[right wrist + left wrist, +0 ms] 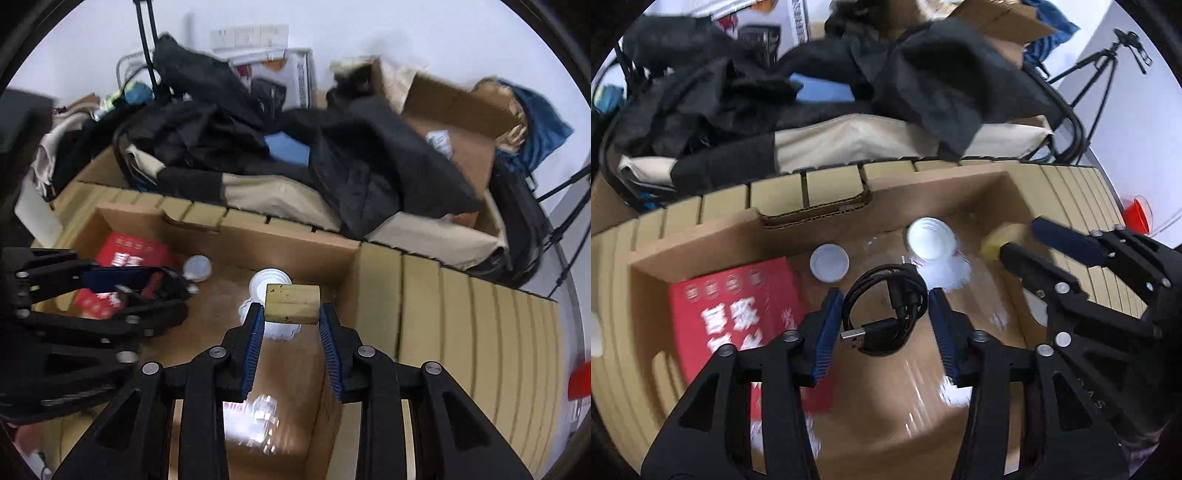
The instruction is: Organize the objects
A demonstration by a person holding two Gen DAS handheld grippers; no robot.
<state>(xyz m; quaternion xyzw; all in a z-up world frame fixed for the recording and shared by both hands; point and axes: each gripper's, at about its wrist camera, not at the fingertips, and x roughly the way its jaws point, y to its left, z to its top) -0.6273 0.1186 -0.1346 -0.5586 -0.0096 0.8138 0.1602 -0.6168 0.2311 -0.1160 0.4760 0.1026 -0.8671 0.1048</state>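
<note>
An open cardboard box (701, 243) holds a red booklet (738, 314), a small white lid (829, 263) and a clear plastic bottle with a white cap (930, 238). My left gripper (884, 301) is shut on a coiled black USB cable (882, 310) and holds it above the box floor. My right gripper (291, 312) is shut on a yellowish rectangular block (292, 304) over the box's right side. The block also shows in the left wrist view (1001, 238), with the right gripper (1021, 236) behind it. The left gripper shows in the right wrist view (147, 288) over the red booklet (127, 251).
The box (295, 240) sits on a slatted tan surface (480, 332). Behind it lie piled black and beige clothes (849, 92), another cardboard box (454, 110) and blue cloth. A tripod (1108, 62) stands at far right. A red object (1137, 214) lies off the right edge.
</note>
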